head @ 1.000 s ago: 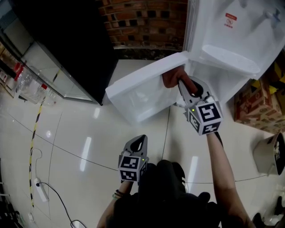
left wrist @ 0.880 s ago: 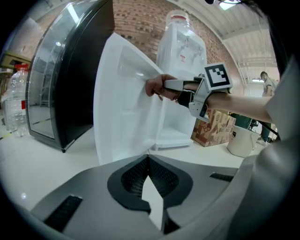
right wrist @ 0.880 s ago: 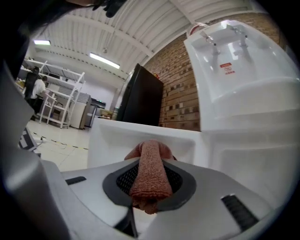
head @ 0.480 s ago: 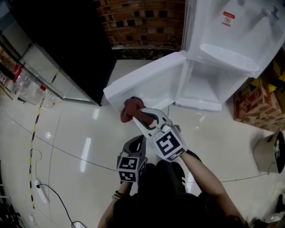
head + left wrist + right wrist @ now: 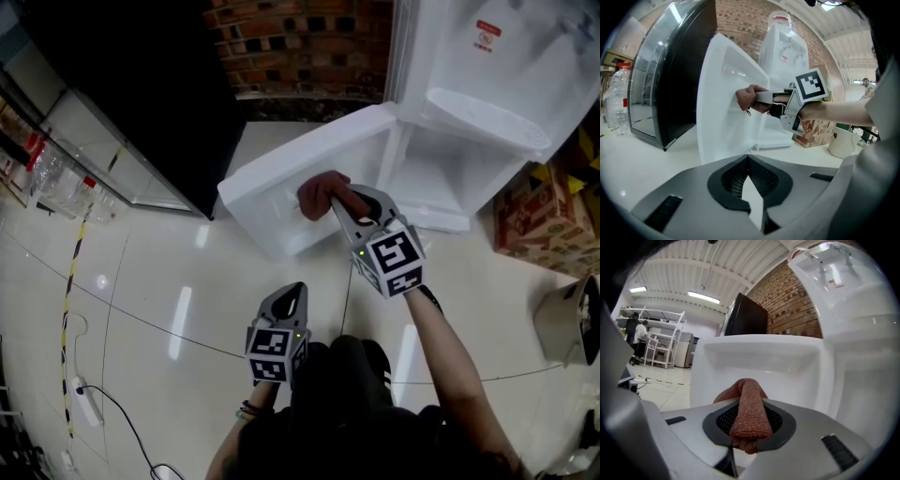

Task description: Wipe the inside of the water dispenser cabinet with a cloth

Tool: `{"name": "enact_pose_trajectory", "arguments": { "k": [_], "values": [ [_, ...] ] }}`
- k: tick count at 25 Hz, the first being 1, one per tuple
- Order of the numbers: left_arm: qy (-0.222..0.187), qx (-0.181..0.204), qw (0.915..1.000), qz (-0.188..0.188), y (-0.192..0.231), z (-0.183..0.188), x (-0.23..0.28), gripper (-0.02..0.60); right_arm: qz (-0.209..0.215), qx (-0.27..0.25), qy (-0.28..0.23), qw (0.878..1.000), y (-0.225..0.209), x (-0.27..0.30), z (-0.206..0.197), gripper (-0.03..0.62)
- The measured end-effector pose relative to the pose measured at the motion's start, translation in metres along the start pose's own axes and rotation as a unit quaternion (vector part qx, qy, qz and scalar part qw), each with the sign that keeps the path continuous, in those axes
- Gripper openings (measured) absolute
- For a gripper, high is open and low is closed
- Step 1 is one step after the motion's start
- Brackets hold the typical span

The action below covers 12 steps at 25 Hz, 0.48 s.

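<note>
The white water dispenser [image 5: 497, 56] stands at the upper right with its cabinet [image 5: 427, 183] open. Its white door [image 5: 309, 178] swings out to the left and shows in the right gripper view as door [image 5: 759, 366]. My right gripper [image 5: 349, 203] is shut on a reddish-brown cloth [image 5: 319, 194], seen rolled between the jaws as cloth [image 5: 749, 411]. The cloth sits against the door's inner face. The left gripper view shows the same cloth [image 5: 747, 98] at the door [image 5: 726, 103]. My left gripper [image 5: 289, 302] hangs low over the floor, shut and empty.
A black glass-fronted cabinet [image 5: 122, 103] stands left of the door, against a brick wall [image 5: 300, 47]. Clear bottles [image 5: 61, 178] sit at far left. A cardboard box [image 5: 539, 220] and a bin [image 5: 567, 323] are on the right. A power strip [image 5: 86, 405] lies on the tiled floor.
My right gripper with the cloth came out of the cabinet mouth to the door's lower left edge, then moved up and right onto the door's inner face. The left gripper stayed still.
</note>
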State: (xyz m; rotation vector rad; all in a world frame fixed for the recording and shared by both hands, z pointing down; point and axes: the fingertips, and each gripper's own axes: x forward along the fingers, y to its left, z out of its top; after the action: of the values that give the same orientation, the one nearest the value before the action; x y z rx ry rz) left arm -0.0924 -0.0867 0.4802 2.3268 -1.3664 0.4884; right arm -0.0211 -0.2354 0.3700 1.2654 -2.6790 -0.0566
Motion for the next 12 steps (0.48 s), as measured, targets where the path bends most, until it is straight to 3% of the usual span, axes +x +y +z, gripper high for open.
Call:
{"name": "enact_pose_trajectory", "arguments": {
  "k": [6,12],
  "values": [
    [0.001,0.004,1.0,-0.001,-0.001,0.0,0.0,-0.02,-0.103,0.033,0.02,0.994,-0.084,-0.033,-0.025,0.074],
    [0.004,0.005,1.0,-0.004,-0.002,-0.001,0.001,-0.02,-0.109,0.034,0.026,0.993,-0.09,-0.041,-0.032,0.075]
  ]
}}
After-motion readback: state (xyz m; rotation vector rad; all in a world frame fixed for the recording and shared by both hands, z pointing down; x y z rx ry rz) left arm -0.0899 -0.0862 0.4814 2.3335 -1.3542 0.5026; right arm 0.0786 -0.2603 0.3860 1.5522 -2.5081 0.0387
